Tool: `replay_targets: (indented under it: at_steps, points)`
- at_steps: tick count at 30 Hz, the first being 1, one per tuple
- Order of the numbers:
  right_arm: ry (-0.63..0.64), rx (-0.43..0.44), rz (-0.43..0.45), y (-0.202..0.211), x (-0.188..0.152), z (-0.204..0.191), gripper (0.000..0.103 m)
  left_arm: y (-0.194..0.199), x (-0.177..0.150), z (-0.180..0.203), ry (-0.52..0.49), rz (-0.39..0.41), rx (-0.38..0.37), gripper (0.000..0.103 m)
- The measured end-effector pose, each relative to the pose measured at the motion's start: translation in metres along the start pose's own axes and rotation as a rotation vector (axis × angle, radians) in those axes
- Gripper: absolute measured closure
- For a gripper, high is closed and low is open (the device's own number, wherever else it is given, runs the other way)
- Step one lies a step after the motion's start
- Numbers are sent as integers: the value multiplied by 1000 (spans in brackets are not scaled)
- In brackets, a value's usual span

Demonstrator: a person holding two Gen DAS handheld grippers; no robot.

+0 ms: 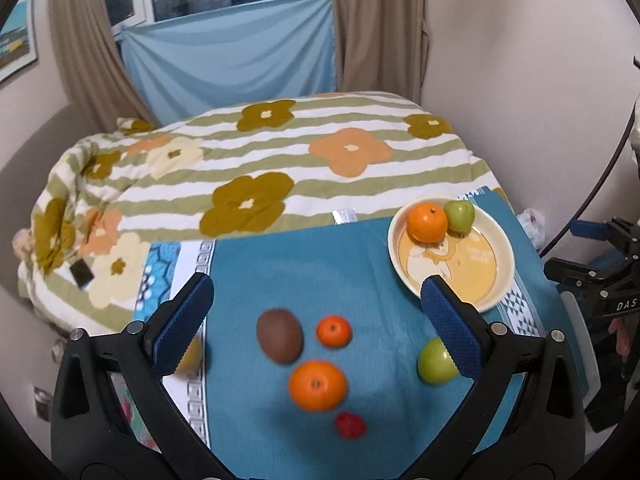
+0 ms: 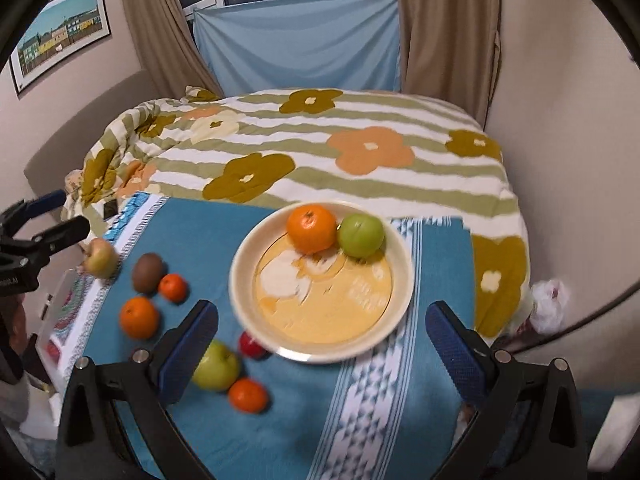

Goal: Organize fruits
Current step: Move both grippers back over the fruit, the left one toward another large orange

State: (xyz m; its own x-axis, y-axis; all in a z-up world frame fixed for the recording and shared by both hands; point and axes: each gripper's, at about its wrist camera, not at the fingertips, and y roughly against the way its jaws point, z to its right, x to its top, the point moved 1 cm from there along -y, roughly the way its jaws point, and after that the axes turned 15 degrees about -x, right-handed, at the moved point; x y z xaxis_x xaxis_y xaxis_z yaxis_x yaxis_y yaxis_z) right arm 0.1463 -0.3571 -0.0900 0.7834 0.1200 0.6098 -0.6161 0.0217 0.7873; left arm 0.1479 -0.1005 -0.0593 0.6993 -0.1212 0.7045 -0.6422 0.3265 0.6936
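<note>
Both grippers, left (image 1: pixel 316 300) and right (image 2: pixel 322 320), stand wide open, holding nothing. The bowl (image 2: pixel 404 280), near the cloth's (image 2: pixel 200 232) far right edge, holds one orange (image 2: pixel 311 227) and one green apple (image 2: pixel 361 235). Loose fruit, including a kiwi (image 1: pixel 279 334), awaits transfer; judged next: grasp one piece.

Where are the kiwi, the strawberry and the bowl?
kiwi (image 1: pixel 279 335), left wrist view, middle of its brown skin.
strawberry (image 1: pixel 350 425), left wrist view, middle of the red fruit.
bowl (image 2: pixel 320 354), right wrist view, near rim.
</note>
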Motion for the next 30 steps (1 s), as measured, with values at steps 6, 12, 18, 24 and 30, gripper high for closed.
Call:
replay_targets:
  at_steps: [6,12,18,24,30]
  points:
    - [-24,-13,-2,24,-28,-7,0,33,-36,-1,30,7,19,0]
    - [-6,-19,12,36,-49,-20,0,46,-68,0,56,-2,26,0]
    - [-1,-17,19,35,-67,-41,0,37,-87,-5,53,-15,16,0]
    - [37,-48,36,19,-80,-69,0,1,-99,-19,56,-49,-3,0]
    - [30,-53,21,-4,-88,-90,0,-37,-114,-34,53,-104,-41,0]
